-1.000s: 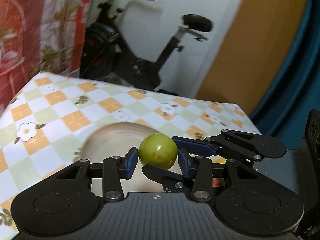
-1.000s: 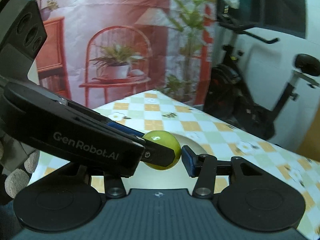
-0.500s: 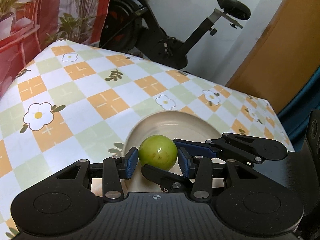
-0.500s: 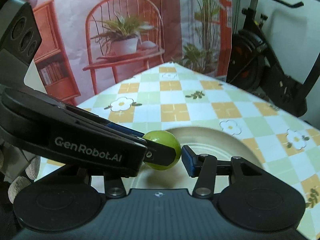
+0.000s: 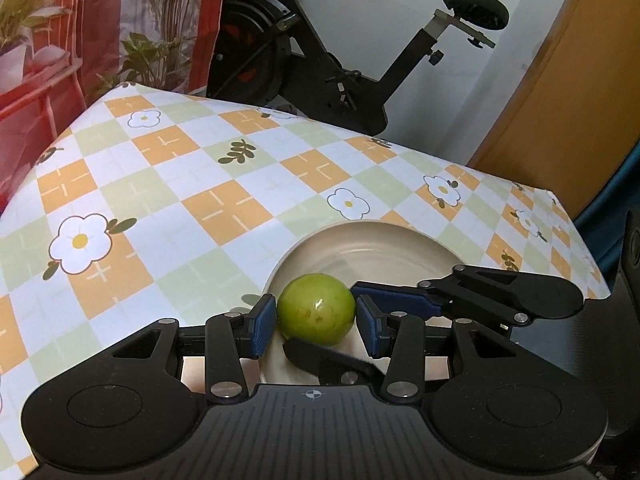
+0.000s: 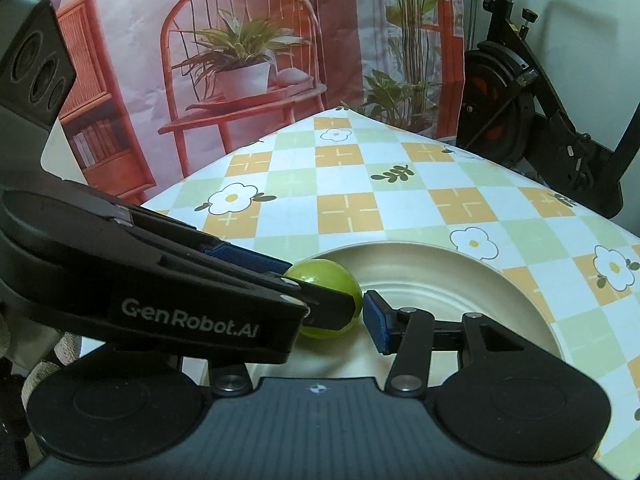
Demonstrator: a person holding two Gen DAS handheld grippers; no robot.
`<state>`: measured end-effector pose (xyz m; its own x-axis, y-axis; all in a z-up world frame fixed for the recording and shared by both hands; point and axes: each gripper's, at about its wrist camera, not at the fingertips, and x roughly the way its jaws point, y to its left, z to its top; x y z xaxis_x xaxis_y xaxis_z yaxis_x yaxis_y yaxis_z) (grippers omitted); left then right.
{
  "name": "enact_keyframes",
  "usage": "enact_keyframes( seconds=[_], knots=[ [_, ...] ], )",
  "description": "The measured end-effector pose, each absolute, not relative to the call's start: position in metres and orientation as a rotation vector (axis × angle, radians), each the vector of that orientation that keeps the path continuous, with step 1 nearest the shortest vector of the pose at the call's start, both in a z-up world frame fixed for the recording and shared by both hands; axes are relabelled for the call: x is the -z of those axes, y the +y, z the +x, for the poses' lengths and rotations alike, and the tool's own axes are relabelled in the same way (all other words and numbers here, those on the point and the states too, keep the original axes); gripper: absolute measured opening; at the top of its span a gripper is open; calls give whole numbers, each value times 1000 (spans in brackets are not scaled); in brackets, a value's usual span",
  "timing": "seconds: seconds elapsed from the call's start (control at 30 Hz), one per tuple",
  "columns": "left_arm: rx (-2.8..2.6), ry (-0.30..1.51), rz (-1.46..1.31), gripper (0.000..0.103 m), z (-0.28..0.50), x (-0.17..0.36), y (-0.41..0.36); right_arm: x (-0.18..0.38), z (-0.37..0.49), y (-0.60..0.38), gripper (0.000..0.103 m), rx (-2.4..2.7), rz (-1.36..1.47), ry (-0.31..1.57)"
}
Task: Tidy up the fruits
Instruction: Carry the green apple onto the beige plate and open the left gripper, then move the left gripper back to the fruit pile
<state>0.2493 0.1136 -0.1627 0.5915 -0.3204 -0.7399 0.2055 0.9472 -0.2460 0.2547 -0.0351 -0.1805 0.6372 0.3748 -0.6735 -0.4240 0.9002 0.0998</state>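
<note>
A round green fruit (image 5: 316,308) sits between the blue pads of my left gripper (image 5: 316,318), which is shut on it just over the near left part of a cream plate (image 5: 380,228). My right gripper (image 6: 326,320) reaches in around the same fruit (image 6: 332,280) from the side. Its jaws are opening, and a thin gap shows between its right pad and the fruit. Its left finger is hidden behind the left gripper's black body (image 6: 180,300). In the left wrist view, the right gripper's fingers (image 5: 400,302) cross behind and under the fruit.
The plate (image 6: 520,280) lies on a table with a checked orange, green and white flower cloth (image 5: 160,208). A black exercise bike (image 5: 320,60) stands past the far edge, beside a red printed backdrop (image 6: 240,60). An orange door (image 5: 560,100) is at the right.
Both grippers have come down and forward with the fruit, so the plate and cloth now fill more of both views. The right gripper's pad has drawn slightly off the fruit.
</note>
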Motion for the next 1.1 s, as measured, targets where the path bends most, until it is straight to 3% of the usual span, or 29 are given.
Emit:
enact_keyframes(
  seconds=[0.1, 0.53, 1.1],
  knots=[
    [299, 884, -119, 47, 248, 161, 111, 179, 253, -35, 60, -445, -84, 765],
    [239, 827, -84, 48, 233, 142, 99, 150, 207, -80, 60, -386, -102, 724],
    [251, 677, -16, 48, 158, 108, 47, 122, 119, -151, 60, -279, -12, 582]
  ],
)
